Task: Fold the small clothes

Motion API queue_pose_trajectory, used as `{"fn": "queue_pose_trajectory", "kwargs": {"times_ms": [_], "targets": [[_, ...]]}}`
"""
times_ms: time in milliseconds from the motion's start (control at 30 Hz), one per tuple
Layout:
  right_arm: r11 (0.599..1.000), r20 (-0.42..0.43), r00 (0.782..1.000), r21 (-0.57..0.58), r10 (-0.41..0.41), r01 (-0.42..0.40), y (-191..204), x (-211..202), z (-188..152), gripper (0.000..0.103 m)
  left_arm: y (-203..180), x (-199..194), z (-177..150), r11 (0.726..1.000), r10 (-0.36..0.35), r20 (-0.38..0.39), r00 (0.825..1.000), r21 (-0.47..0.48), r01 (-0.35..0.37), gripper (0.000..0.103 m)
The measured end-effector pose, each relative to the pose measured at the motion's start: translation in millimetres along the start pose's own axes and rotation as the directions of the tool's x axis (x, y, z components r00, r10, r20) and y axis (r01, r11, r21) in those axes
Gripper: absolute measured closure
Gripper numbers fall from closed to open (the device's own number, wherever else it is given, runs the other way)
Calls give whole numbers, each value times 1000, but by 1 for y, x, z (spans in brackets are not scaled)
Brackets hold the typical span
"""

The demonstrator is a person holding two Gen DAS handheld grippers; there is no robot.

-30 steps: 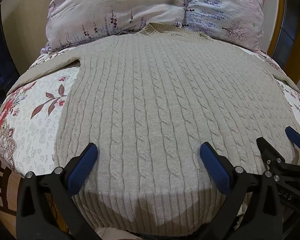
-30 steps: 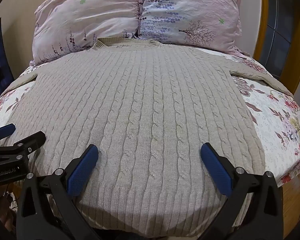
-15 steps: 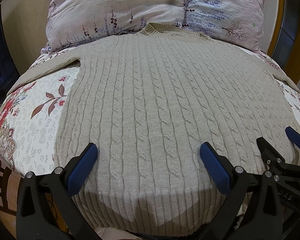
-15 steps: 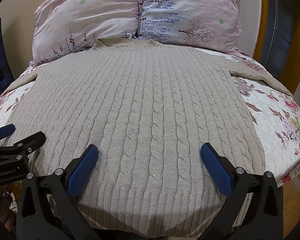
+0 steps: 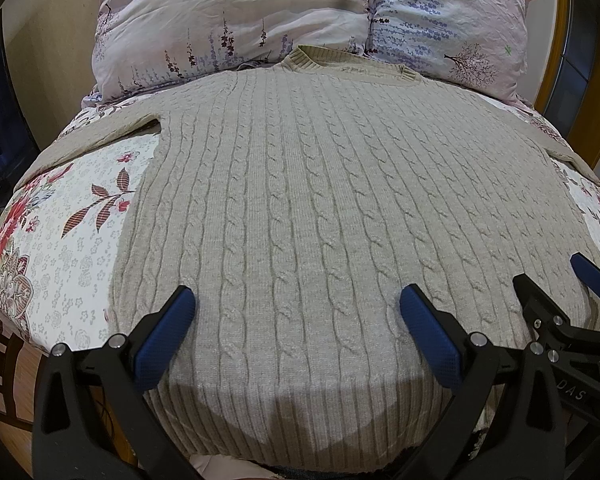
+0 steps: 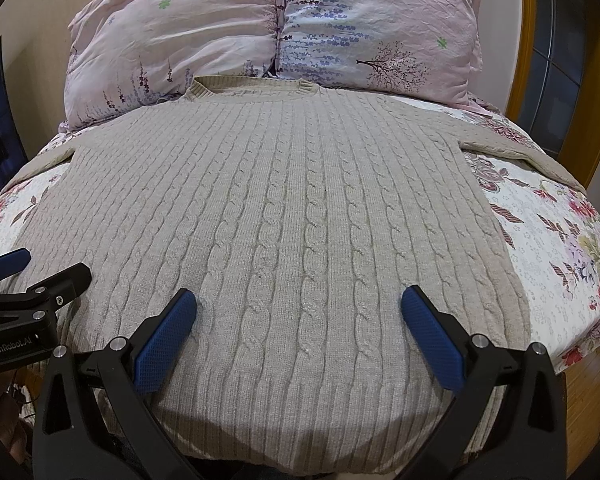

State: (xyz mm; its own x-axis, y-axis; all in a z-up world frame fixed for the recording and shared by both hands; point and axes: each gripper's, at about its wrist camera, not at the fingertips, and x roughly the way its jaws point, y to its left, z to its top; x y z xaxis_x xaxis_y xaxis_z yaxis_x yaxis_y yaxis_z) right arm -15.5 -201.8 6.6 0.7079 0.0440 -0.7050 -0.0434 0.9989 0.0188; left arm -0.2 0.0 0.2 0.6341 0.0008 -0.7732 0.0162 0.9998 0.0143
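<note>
Here we hold both tools low over the near edge of the bed [image 5: 60, 280], and each one is spread wide with nothing between its fingers. The left tool [image 5: 296, 320] hangs above the hem end of the beige cable-knit sweater [image 5: 320, 200], toward the near left corner of the bed; the right tool [image 6: 300, 320] hangs above the same hem, toward the near right corner. In each wrist view we catch the other tool at the side, also over the knit.

The sweater lies flat and face up, spread across most of the bed. Its ribbed hem reaches the near edge, and its collar [image 6: 252, 88] lies at the far edge, touching the two floral pillows [image 6: 180, 48] propped there. One sleeve [image 5: 100, 136] stretches out toward the far left corner, the other sleeve [image 6: 512, 148] toward the far right corner. The flowered bedsheet [image 6: 560, 232] shows on either side of the sweater's body.
</note>
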Motion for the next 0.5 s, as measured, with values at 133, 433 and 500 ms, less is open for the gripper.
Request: {"fn": "queue_pose_trajectory", "kwargs": {"times_ms": [133,433,500], "targets": [[1000,0,1000,0,0,0,0,0,0,1,0,0,0,1000,0,0,1000,0,0,2],[1000,0,1000,0,0,0,0,0,-1,1,0,0,0,1000,0,0,1000,0,0,2],[1000,0,1000,0,0,0,0,1,-1,1,0,0,0,1000,0,0,1000,0,0,2]]}}
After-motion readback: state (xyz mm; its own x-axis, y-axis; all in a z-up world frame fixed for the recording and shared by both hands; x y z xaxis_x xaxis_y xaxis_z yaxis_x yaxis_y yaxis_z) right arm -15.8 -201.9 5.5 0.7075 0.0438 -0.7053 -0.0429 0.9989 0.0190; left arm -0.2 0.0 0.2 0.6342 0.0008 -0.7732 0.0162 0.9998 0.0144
